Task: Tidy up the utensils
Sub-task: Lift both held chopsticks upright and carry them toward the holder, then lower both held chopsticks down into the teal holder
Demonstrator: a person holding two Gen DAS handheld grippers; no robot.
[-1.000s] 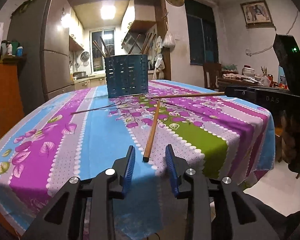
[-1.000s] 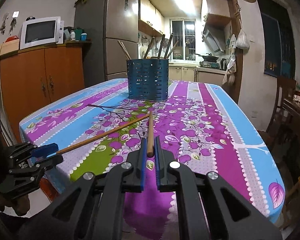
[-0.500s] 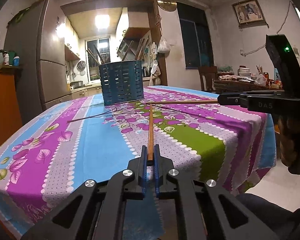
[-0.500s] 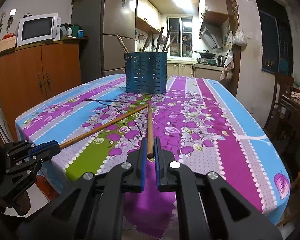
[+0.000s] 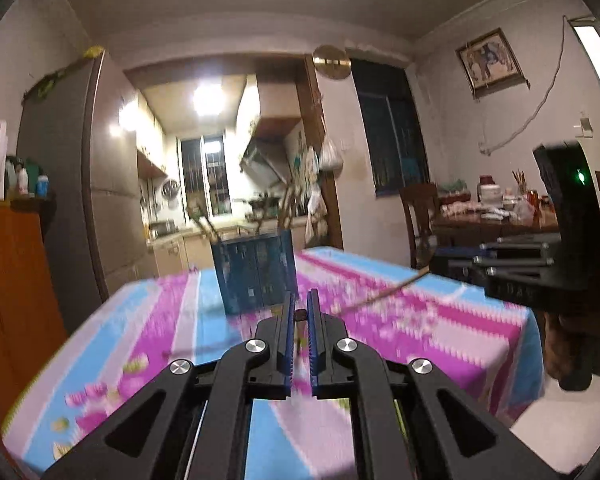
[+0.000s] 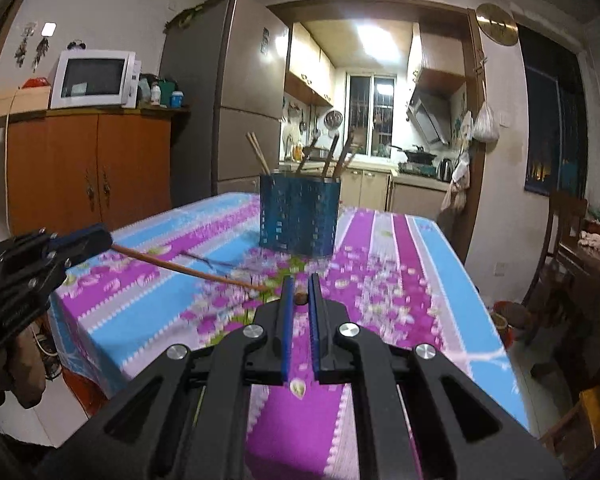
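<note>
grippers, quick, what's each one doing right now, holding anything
Left gripper: shut on a chopstick.
Right gripper: shut on another chopstick.

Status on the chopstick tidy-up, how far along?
Done: several chopsticks stand in the blue holder. In hand: the left gripper and right gripper are each shut on one chopstick, both off the table. Left: drop both into the holder.
</note>
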